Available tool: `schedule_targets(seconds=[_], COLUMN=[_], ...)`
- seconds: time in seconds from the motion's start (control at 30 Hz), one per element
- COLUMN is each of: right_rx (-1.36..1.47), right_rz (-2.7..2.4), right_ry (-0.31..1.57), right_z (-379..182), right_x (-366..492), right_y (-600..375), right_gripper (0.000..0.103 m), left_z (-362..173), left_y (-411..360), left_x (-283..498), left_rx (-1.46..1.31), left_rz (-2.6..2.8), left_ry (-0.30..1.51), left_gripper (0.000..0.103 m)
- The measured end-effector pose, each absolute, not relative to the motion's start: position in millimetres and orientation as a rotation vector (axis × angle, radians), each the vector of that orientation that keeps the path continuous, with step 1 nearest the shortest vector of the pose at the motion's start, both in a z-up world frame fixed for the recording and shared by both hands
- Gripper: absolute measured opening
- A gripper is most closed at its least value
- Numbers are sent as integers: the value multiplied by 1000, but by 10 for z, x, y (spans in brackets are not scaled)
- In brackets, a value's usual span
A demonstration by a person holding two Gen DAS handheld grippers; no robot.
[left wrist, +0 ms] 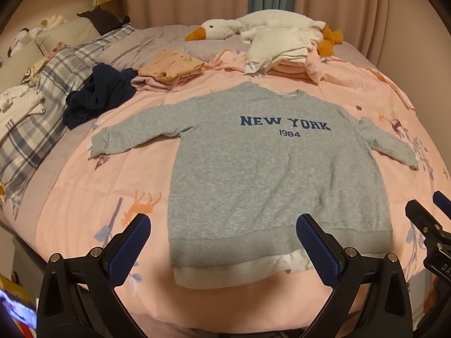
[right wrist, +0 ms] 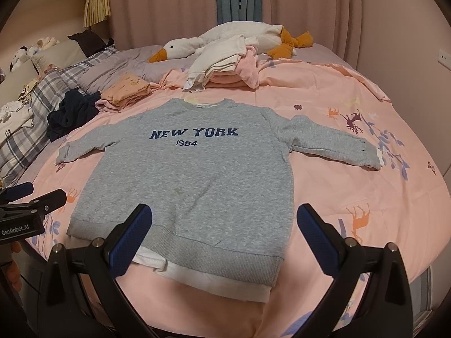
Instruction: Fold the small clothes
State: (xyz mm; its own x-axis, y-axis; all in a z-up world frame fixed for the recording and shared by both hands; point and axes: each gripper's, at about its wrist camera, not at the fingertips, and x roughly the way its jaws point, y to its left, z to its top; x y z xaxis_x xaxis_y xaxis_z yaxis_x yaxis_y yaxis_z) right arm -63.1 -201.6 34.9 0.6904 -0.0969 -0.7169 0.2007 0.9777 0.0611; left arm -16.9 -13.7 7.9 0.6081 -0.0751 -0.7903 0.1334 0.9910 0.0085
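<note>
In the left wrist view, a plaid grey-and-white blanket (left wrist: 42, 90) runs down the left edge of the frame, with a crumpled dark navy garment (left wrist: 98, 95) just beside it. Toward the upper middle lies a folded peach printed cloth (left wrist: 172, 67). The grey long-sleeved sweatshirt lettered "NEW YORK 1984" (left wrist: 267, 174) lies flat, front up, in the centre of the frame on the pink animal-print quilt (left wrist: 84, 197) of the bed, both sleeves spread outward, its white under-hem nearest the camera. At the bottom, the left gripper (left wrist: 222, 250) has its blue-padded fingers well apart and holds nothing; the hem sits between them. Above the sweatshirt, a pile of white and pink clothes (left wrist: 279, 53) rests against a white plush goose with an orange beak (left wrist: 222, 29). At the right edge, part of the right gripper (left wrist: 431, 219) shows.

In the right wrist view, the right gripper (right wrist: 225, 242) is likewise spread wide and empty over the sweatshirt's lower right hem.
</note>
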Motion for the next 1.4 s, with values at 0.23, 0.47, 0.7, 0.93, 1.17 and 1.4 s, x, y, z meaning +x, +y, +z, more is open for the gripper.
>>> schedule_targets(seconds=[0.23, 0.47, 0.7, 0.93, 1.17, 1.4], right_rx=[141, 143, 143, 143, 143, 144], right_rz=[-168, -166, -165, -164, -164, -163], right_ry=[794, 795, 795, 798, 798, 799], right_z=[340, 335, 331, 319, 315, 310], right_x=[-645, -653, -654, -651, -652, -655], right_y=[-1992, -1999, -1999, -1986, -1988, -1987], right_gripper=[103, 103, 103, 103, 103, 103], left_z=[59, 54, 43, 33, 9, 11], left_y=[-159, -173, -187, -196, -197, -193], left_x=[-175, -180, -183, -188, -190, -188], left_rx=[76, 78, 77, 78, 82, 82], left_rz=[-123, -121, -121, -121, -120, -121], left_ry=[917, 918, 922, 924, 928, 928], left_gripper=[102, 102, 102, 102, 102, 102])
